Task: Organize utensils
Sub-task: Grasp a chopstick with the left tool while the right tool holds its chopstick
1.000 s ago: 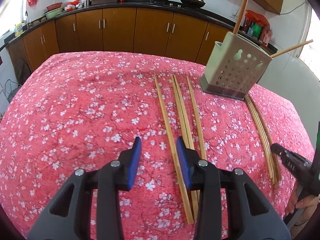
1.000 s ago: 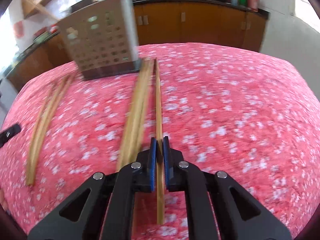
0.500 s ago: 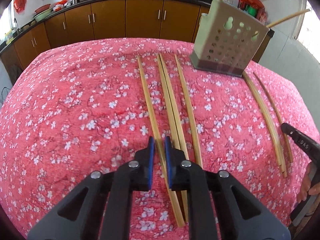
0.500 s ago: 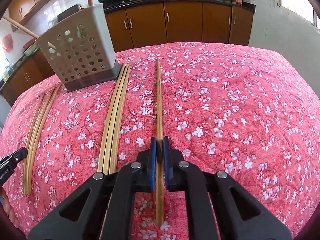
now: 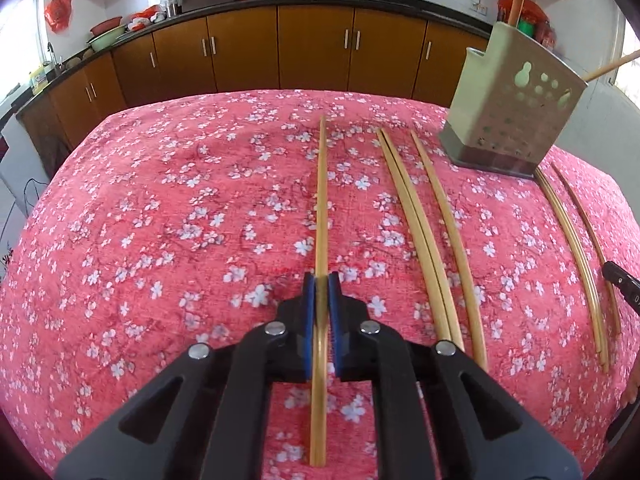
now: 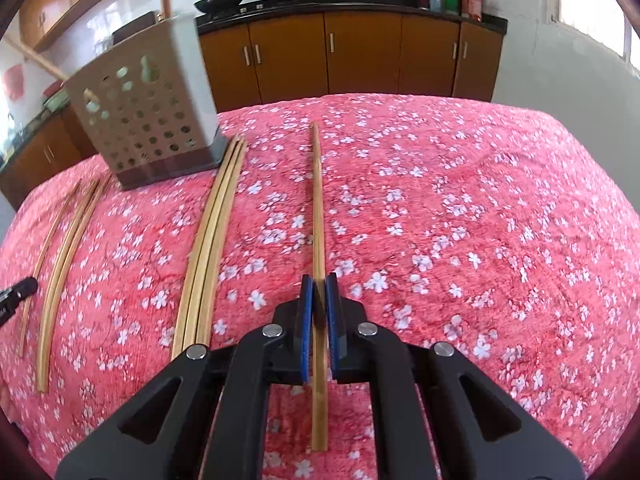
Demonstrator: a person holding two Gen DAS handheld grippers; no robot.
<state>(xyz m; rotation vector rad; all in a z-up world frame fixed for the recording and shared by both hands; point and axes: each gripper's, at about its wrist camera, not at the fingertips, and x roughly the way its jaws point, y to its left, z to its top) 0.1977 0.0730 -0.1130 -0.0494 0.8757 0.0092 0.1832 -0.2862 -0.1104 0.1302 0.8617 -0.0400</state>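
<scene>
Chopsticks: loose bamboo sticks lie lengthwise on the table [image 5: 140, 208], which is covered by a red cloth with white blossoms; each gripper grips one.
Left gripper [image 5: 321, 280]: its blue pads are pressed tight on the left chopstick [image 5: 321, 200], the one nearest the table's left edge. A second ago the jaws stood wide beside this stick; they have just been closing and now pinch it.
Right gripper [image 6: 319, 282]: narrow, clamped on the right chopstick [image 6: 318, 208], as in the earlier frames. That stick points at the far edge.
Other sticks: a pair [image 5: 412, 220] and a single chopstick [image 5: 448, 220] lie just right of the held left one; a bundle of three [image 6: 212, 240] lies between the holder and the right chopstick.
Holder [image 5: 516, 116]: grey perforated box standing near the far right of the table as the left camera sees it, with two chopsticks already leaning out of its top.
Open room: the cloth left of the left chopstick and right of the right chopstick is bare out to the edges.
Background: brown cabinets [image 5: 312, 48] under a dark counter with woks.
Writing: faint marks on the other gripper's tip at the left camera's right edge, possibly letters, too small to read.
</scene>
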